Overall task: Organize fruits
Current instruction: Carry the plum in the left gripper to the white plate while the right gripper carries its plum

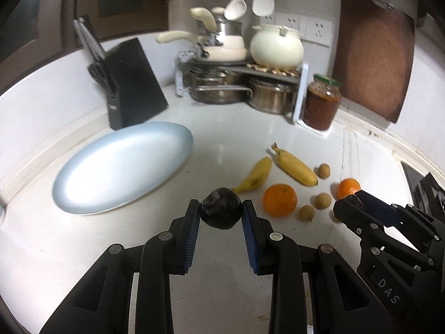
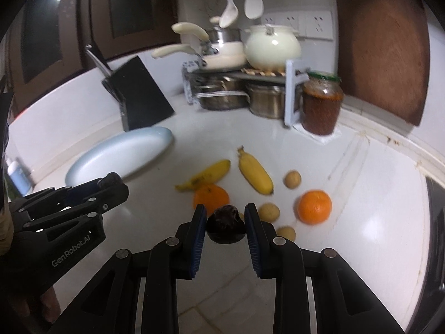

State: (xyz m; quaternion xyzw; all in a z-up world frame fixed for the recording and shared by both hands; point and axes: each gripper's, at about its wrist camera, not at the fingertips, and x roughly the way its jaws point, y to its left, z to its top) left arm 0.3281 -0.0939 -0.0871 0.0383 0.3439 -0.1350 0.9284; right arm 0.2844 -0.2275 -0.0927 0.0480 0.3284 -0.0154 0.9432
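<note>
Left wrist view: left claw (image 1: 221,211) clamped on a dark fruit (image 1: 221,208), blue pads touching both sides, held above the white tabletop (image 1: 228,139). Pale blue plate (image 1: 122,167) lies to the left, bare. Right of the claw: two bananas (image 1: 294,164) side by side, an orange (image 1: 280,199), a second orange (image 1: 348,188) partly behind the right claw (image 1: 349,204), and small brown round fruits (image 1: 323,201) scattered between them. Right claw's tip is seen side-on, so cannot tell how its fingers stand here. Behind: knife block (image 1: 133,83), pot rack (image 1: 239,83), jar (image 1: 321,101), cutting board (image 1: 375,53).

Right wrist view: right claw (image 2: 225,222) clamped on another dark fruit (image 2: 225,227), pads touching both sides, raised over the tabletop. Just beyond it an orange (image 2: 211,196), bananas (image 2: 256,174), brown fruits (image 2: 269,212), second orange (image 2: 315,206) to the right. Left claw (image 2: 111,186) enters from the left, near the plate (image 2: 119,156). Blurred.
</note>
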